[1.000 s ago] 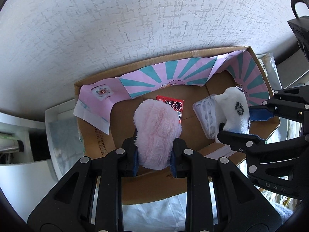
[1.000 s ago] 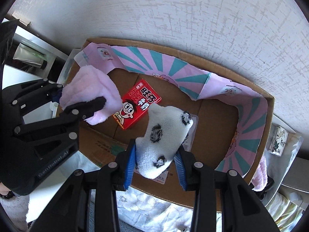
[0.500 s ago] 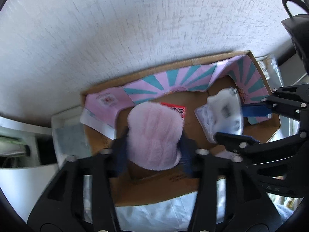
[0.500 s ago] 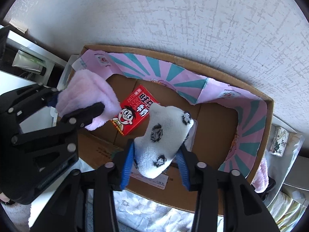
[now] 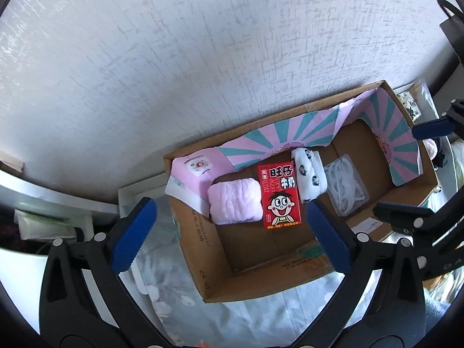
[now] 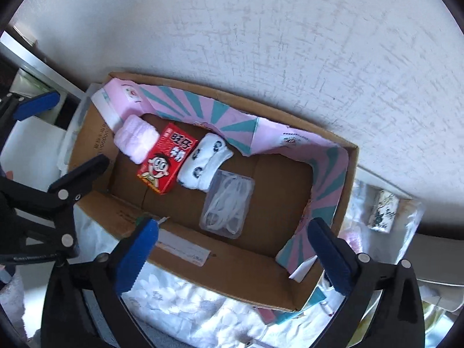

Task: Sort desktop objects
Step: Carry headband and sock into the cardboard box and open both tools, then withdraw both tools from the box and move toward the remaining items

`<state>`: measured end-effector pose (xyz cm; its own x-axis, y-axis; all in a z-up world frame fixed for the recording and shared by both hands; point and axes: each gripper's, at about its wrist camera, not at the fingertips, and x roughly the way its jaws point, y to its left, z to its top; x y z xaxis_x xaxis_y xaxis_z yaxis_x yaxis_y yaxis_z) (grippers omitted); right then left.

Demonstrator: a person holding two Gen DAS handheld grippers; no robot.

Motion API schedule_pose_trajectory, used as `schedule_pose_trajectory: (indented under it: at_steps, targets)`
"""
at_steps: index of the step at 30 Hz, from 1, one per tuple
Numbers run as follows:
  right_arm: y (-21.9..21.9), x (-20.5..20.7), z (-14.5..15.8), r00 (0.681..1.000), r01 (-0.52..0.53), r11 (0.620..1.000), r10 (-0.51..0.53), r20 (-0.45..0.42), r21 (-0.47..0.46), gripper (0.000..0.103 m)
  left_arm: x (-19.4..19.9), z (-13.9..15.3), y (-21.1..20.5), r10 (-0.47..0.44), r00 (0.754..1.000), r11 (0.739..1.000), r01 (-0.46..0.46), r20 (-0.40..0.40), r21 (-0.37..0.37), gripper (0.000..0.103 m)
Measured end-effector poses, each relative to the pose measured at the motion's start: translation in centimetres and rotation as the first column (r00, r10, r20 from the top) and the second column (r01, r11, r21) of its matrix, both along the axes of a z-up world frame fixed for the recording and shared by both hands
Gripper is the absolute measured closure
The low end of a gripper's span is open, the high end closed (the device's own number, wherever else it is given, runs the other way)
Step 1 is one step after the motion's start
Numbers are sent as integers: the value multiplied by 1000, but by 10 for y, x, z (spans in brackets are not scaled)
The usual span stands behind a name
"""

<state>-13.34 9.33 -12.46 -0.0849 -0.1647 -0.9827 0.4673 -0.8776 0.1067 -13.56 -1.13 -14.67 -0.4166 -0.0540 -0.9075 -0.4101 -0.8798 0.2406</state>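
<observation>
An open cardboard box (image 5: 200, 249) (image 6: 232, 272), lined with pink and teal paper, stands against the wall. Inside lie a pink fluffy sock (image 5: 233, 203) (image 6: 136, 139), a red milk carton (image 5: 279, 195) (image 6: 165, 159) and a white sock with black spots (image 5: 308, 174) (image 6: 206, 162), side by side. A clear bag of white cable (image 5: 345, 191) (image 6: 227, 203) rests to their right. My left gripper (image 5: 230, 204) hovers above the pink sock, jaws opening, nothing between them. My right gripper (image 6: 233, 226) hangs over the box's near side, jaws opening, likewise empty.
A floral cloth (image 6: 174, 298) lies under the box. A white shelf (image 5: 58, 203) stands to its left. A small patterned packet (image 6: 382, 211) sits to the right of the box. The textured wall (image 5: 203, 58) rises just behind.
Both grippers have opened and let go of their socks. The pink sock now lies left of the carton, the spotted one right of it. Both grippers have risen.
</observation>
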Motion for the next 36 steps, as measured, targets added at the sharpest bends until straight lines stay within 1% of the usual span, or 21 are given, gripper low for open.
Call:
schedule_pose_trajectory:
  at_steps: [3,4,5,6,10,13,16,21,24,28,32,33,34,36]
  targets:
    - [2,1,-1,996,-10,994,18,82,-105,0,3,9,-1,-9,1000,1000,9,-10,20,0]
    - [2,0,-5,990,-12,989,33,141,-147,0,4,11,-1,-11,1000,1000,12,-14,28,0]
    - [0,0,-8,984,-12,987,40,171,-162,0,4,13,-2,-14,1000,999,14,-16,33,0]
    - [-2,3,-8,983,-12,986,43,178,-168,0,6,13,-1,-14,1000,999,14,-21,32,0]
    - [-13,17,1,995,-56,993,64,77,-103,0,11,17,-2,1,1000,999,0,-20,50,0]
    - [-9,18,7,997,-50,993,56,60,-105,0,16,21,-5,11,1000,998,-9,-24,69,0]
    - [-5,20,15,998,-55,994,57,14,-92,0,23,28,-7,16,999,996,-13,-34,90,0]
    - [0,24,14,998,-58,987,61,16,-148,0,35,37,-10,28,999,992,-23,-37,128,0]
    - [4,30,15,998,-53,989,54,8,-137,0,43,41,-12,31,999,989,-26,-31,148,0]
    - [9,38,18,999,-46,988,48,11,-150,0,52,46,-14,38,999,987,-32,-35,159,0]
    - [18,45,22,1000,-16,990,18,12,-139,0,63,54,-15,41,998,984,-31,-50,177,0]
    - [20,47,23,1000,-6,993,6,2,-122,0,65,56,-14,38,998,983,-28,-53,180,0]
    - [25,50,27,999,8,995,-11,-30,-97,0,68,58,-13,35,998,983,-24,-58,181,0]
    - [32,55,35,996,24,996,-31,-86,-82,0,73,62,-12,29,997,984,-16,-69,179,0]
